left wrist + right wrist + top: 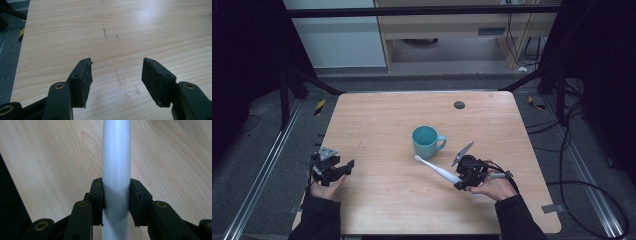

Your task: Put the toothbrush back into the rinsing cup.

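Meanwhile the right claw (460,181) clamps the toothbrush (437,170) beside the mug (427,142); the left claw (345,168) gapes near the table's (377,120) left edge.

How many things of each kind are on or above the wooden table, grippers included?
Teal ceramic mug: 1
White electric toothbrush, held by the right gripper: 1
Black two-jaw grippers, counting the left gripper: 2
Total: 4
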### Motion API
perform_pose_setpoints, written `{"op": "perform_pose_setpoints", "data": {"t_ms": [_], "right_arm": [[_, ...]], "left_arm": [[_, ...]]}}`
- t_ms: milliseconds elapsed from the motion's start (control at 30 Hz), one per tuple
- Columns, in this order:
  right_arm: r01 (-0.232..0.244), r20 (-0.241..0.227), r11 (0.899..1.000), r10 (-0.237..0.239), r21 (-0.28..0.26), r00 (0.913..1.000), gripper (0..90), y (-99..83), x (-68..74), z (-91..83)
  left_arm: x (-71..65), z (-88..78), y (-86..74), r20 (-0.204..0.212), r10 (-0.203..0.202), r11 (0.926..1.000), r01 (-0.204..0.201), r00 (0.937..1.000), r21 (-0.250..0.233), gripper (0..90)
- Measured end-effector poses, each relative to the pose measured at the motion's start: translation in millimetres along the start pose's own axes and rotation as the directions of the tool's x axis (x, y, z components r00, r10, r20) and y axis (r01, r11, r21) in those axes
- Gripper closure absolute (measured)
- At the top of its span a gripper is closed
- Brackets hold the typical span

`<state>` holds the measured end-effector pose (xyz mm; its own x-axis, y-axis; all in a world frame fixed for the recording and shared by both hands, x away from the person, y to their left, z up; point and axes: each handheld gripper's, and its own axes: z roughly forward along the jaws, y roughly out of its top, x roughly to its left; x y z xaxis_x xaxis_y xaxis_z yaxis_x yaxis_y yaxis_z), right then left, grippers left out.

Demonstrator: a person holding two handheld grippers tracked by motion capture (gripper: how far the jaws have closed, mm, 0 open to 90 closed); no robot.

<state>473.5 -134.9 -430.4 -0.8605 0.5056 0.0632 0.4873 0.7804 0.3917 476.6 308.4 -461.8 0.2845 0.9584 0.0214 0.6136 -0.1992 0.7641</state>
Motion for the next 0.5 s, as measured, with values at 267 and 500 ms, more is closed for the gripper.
{"op": "perform_pose_setpoints", "data": {"t_ms": [267,500], "right_arm": [[-0.023,0.02,0.983,0.027,-0.181,0.9995,66.3,-2.3,7.0,-20.3],[-0.095,0.024,0.916,0.114,-0.389,0.9933,66.3,-7.0,-2.0,-36.3]], "left_arm": [[0.2,-0.3,0.0,-0.002,-0.001,1.0,0.001,1.0,-0.001,40.7],[0.5,-0.3,-0.1,-0.003,-0.003,1.0,0.003,1.0,-0.005,40.8]]}}
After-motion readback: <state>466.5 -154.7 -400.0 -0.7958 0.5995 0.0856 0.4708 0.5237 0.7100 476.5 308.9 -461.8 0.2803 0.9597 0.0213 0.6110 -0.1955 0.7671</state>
